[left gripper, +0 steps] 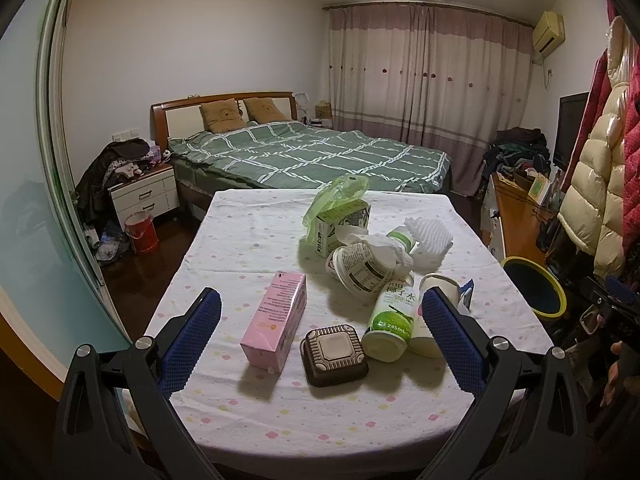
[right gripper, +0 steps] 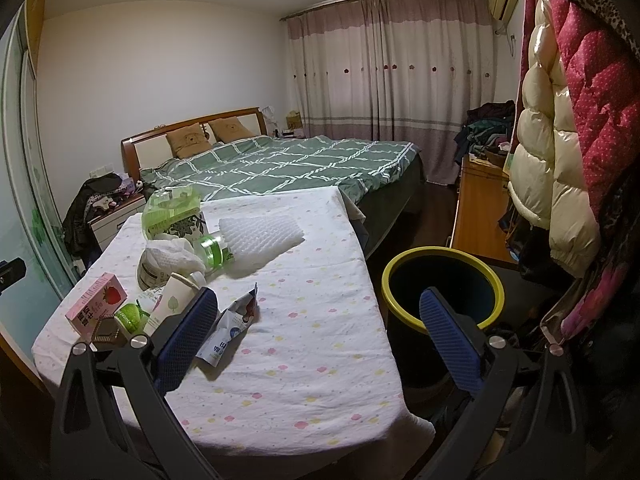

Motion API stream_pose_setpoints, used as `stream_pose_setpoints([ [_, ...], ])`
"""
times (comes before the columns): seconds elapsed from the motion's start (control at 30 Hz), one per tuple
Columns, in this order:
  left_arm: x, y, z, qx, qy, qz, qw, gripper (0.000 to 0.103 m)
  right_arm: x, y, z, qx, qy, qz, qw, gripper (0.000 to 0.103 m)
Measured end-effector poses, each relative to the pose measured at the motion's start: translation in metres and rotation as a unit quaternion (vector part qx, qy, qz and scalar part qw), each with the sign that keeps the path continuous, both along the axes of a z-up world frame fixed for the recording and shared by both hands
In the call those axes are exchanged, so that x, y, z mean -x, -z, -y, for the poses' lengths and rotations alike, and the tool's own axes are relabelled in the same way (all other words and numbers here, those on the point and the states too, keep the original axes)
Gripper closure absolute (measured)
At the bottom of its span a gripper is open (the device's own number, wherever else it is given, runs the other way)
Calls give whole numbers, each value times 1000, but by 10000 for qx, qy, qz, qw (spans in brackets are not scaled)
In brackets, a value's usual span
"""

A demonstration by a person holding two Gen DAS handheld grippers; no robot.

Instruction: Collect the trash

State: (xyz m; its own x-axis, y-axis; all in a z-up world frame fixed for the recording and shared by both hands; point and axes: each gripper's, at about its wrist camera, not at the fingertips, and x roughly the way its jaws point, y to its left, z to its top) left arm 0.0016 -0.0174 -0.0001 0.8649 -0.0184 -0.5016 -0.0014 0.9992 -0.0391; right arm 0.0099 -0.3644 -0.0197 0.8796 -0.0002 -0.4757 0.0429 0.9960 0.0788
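Observation:
Trash lies on a table under a white flowered cloth (left gripper: 256,240): a pink carton (left gripper: 276,318), a brown square tray (left gripper: 334,354), a green-labelled bottle (left gripper: 392,320), a white paper cup (left gripper: 360,268), a white foam net (left gripper: 430,242), and a green bag over a carton (left gripper: 340,212). My left gripper (left gripper: 320,314) is open above the near table edge, with the pink carton and brown tray between its fingers' lines. My right gripper (right gripper: 318,314) is open over the table's right edge. A torn wrapper (right gripper: 232,330) lies by its left finger. A dark bin with a yellow rim (right gripper: 442,286) stands beside the table.
A bed with a green checked cover (left gripper: 312,156) stands behind the table. A nightstand with clothes (left gripper: 140,188) and a red bucket (left gripper: 140,230) are at the left. Hanging jackets (right gripper: 560,140) and a wooden desk (right gripper: 476,216) fill the right side. A hand (left gripper: 620,376) shows at the far right.

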Motion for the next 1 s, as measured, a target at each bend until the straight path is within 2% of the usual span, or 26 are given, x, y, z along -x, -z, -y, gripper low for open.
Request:
stream_pose_setpoints([
  [1.0,0,7,4,-7,37,-31,10000,4,-4,9,0,-35,35,-101,9999,6],
])
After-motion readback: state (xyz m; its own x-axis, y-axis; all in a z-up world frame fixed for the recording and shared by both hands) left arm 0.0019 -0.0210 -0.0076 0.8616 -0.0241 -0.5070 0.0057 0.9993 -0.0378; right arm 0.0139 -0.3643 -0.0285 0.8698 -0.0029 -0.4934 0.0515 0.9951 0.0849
